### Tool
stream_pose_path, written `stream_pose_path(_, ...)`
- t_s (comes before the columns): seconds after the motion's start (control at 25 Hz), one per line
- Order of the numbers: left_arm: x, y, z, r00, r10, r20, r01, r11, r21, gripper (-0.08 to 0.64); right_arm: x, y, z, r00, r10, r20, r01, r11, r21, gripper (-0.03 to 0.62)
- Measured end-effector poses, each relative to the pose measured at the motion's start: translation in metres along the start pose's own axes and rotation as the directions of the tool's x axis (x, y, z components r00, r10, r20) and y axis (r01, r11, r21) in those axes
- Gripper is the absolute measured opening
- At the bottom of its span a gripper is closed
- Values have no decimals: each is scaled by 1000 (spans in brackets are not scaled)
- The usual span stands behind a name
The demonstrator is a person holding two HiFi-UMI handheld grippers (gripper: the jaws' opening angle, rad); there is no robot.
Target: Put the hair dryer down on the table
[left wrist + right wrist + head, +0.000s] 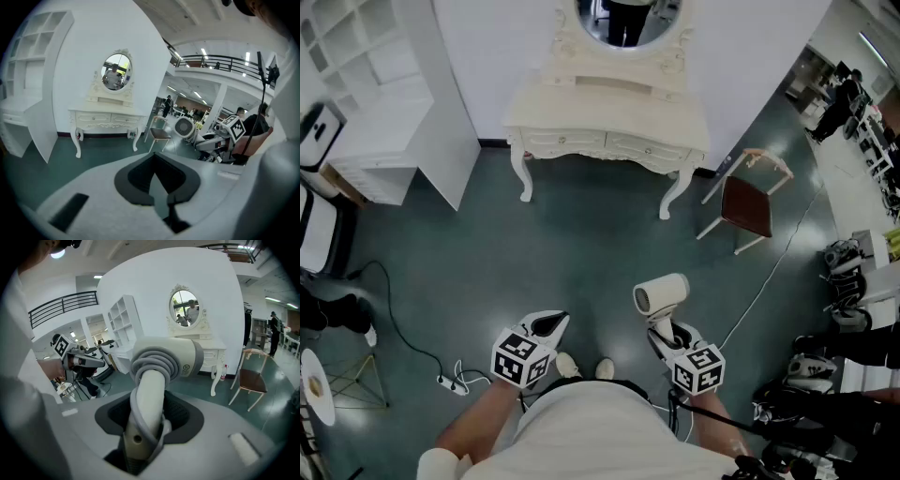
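A white hair dryer stands upright in my right gripper, low and right of centre in the head view. Seen from the right gripper view, the jaws are shut on the hair dryer's handle, the grey cord is wound round it, and the barrel lies across the top. My left gripper hangs beside it to the left, shut and holding nothing, its tips meeting. The white dressing table with an oval mirror stands against the far wall, well ahead of both grippers.
A chair with a dark seat stands right of the table. A white shelf unit fills the left. A power strip and cable lie on the green floor at lower left. Equipment and people are at the far right.
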State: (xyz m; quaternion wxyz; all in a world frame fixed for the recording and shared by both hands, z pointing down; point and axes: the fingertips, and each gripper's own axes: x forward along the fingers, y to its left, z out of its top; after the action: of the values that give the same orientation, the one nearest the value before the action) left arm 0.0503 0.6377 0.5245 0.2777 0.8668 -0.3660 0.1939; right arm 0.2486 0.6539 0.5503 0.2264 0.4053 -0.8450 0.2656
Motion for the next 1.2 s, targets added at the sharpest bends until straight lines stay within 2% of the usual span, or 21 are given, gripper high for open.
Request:
stream_pose_path(0.28, 26, -30, 9, 1000, 23, -13, -22, 999, 35, 2, -9, -23, -30, 1000, 17, 14, -17, 999, 38, 171)
stream_pose_path(0.48, 23, -26, -4, 999, -9, -45, 10, 1000, 30, 2, -1, -22, -41, 1000, -15, -6, 16, 997, 75, 171)
stream_pose_path(0.64, 12, -2, -2, 997, -58, -49, 60, 998, 34, 2, 9, -7, -20, 998, -57, 27, 53, 991, 120, 172)
stream_pose_path(0.84, -26, 29, 10, 993, -116, -10, 116, 992, 58, 2, 31, 30, 4, 992, -117, 49, 109, 983, 147, 172)
stream_pose_path(1.0, -65, 73, -5, 993, -120, -11, 120, 992, 43, 2, 63, 69, 20, 989, -136, 64, 125, 981, 148, 172)
stream_pose_path(1.2, -94, 129, -15, 993, -115, -32, 116, 992, 50, 2, 101, 97, 40, 984, -164, 69, 150, 973, 176, 170)
